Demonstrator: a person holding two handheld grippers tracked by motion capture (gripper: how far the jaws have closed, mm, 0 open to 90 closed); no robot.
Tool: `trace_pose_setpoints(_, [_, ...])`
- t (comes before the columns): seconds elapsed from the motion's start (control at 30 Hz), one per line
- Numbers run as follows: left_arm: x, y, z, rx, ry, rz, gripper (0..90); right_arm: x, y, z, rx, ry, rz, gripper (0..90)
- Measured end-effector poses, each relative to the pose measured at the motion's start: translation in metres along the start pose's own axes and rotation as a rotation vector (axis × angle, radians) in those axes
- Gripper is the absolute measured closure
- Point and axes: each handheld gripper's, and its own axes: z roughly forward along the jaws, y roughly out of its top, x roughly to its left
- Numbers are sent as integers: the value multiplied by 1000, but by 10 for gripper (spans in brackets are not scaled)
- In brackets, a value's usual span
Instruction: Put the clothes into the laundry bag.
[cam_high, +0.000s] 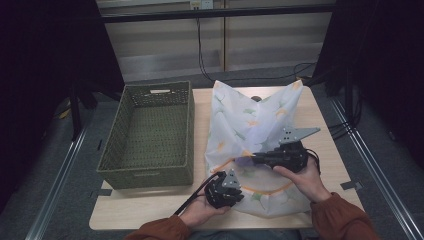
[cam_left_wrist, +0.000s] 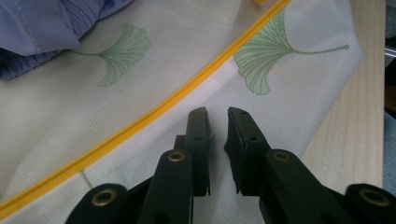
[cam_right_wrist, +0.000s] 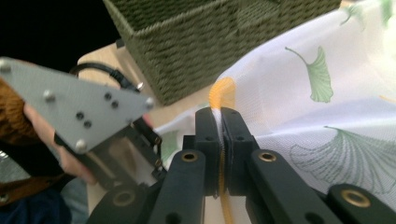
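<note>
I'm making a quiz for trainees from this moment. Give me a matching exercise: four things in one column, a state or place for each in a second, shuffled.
Things:
1. right gripper
2. left gripper
3. woven basket
4. blue garment

States or places:
A. empty, on the table's left half
B. shut on the yellow zipper
C. inside the mesh laundry bag
D. jaws slightly apart over the bag

Pairs: 1-B, 2-D, 3-A, 4-C

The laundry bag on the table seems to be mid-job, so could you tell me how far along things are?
Done: blue clothing already lies inside the laundry bag. In hand: the right gripper pinches the yellow zipper edge, while the left gripper hovers slightly open over the mesh. Left: the opening looks unzipped, and the green woven basket holds nothing, possibly the bag's destination.
</note>
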Motion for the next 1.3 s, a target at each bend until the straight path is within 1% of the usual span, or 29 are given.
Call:
trace_pose_setpoints(0.07, [0,0,-1,12,2,1,789,3,-4,1,16,6,0,874])
trace_pose_setpoints(0.17, [0,0,0,5,1,-1,789,6,-7,1,22,13,-1,872])
trace_pose_setpoints(0.2, [1,0,-1,12,0,20,789,11,-9,-1,16,20,-5,872])
trace_pose_setpoints(0.23, [1,0,-1,12,0,20,789,13,-9,-2,11,25,-6,872])
trace_pose_setpoints(0.3, [1,0,-1,19,1,19,789,16,-10,-3,3,32,-6,873])
trace_pose_setpoints(0.33, [0,0,1,-3,0,-2,789,21,-11,-6,-8,38,-12,873])
trace_pose_setpoints(0.43, [0,0,1,-7,4,0,789,24,-13,-6,0,46,-14,873])
trace_pose_setpoints(0.47, [1,0,0,8,4,10,789,23,-20,-3,33,49,-8,873])
trace_pose_setpoints(0.5, [0,-1,1,-13,3,-9,789,21,-24,-1,46,49,-4,873])
trace_pose_setpoints(0.53, [1,0,0,5,4,11,789,19,-29,2,68,43,4,871])
trace_pose_setpoints(0.6, [0,0,1,-9,4,2,788,12,-37,7,125,34,16,865])
trace_pose_setpoints(0.63, [0,0,1,-9,4,2,787,12,-37,7,125,34,16,865])
trace_pose_setpoints(0.67, [1,0,1,-11,-14,2,777,3,-45,12,170,31,36,865])
trace_pose_setpoints(0.7, [1,0,1,-11,-14,2,763,1,-48,14,182,27,37,865])
trace_pose_setpoints(0.73, [1,0,0,10,-3,23,763,1,-48,14,182,27,37,865])
trace_pose_setpoints(0.77, [2,0,1,-7,-5,-6,726,-5,-56,19,225,16,51,862])
trace_pose_setpoints(0.83, [3,1,0,1,1,2,706,-7,-60,22,246,4,51,858])
trace_pose_setpoints(0.87, [5,0,-1,-16,5,-26,702,-9,-63,23,251,0,54,854])
trace_pose_setpoints(0.93, [8,1,-6,6,7,-27,664,-11,-65,25,263,-8,53,851])
trace_pose_setpoints(0.97, [8,1,-8,-5,17,-39,659,-12,-67,25,271,-13,61,845])
trace_pose_setpoints(1.0, [11,1,-12,15,22,-9,657,-14,-68,27,274,-13,65,846])
trace_pose_setpoints(1.03, [12,1,-15,20,30,-27,657,-15,-70,28,284,-11,66,845])
trace_pose_setpoints(1.07, [13,-1,-16,4,38,-50,652,-16,-71,29,305,-20,75,835])
trace_pose_setpoints(1.1, [14,-4,-19,17,44,-53,652,-17,-73,31,313,-26,84,829])
trace_pose_setpoints(1.17, [18,-10,-25,52,59,-36,652,-20,-74,31,316,-31,84,826])
trace_pose_setpoints(1.2, [18,-13,-28,66,66,-51,652,-21,-74,31,314,-35,91,819])
trace_pose_setpoints(1.23, [19,-18,-31,75,61,-47,652,-23,-74,30,315,-42,92,818])
trace_pose_setpoints(1.27, [17,-23,-31,41,84,-91,651,-24,-74,30,319,-45,100,811])
trace_pose_setpoints(1.3, [18,-26,-35,69,81,-85,647,-25,-74,30,316,-47,96,797])
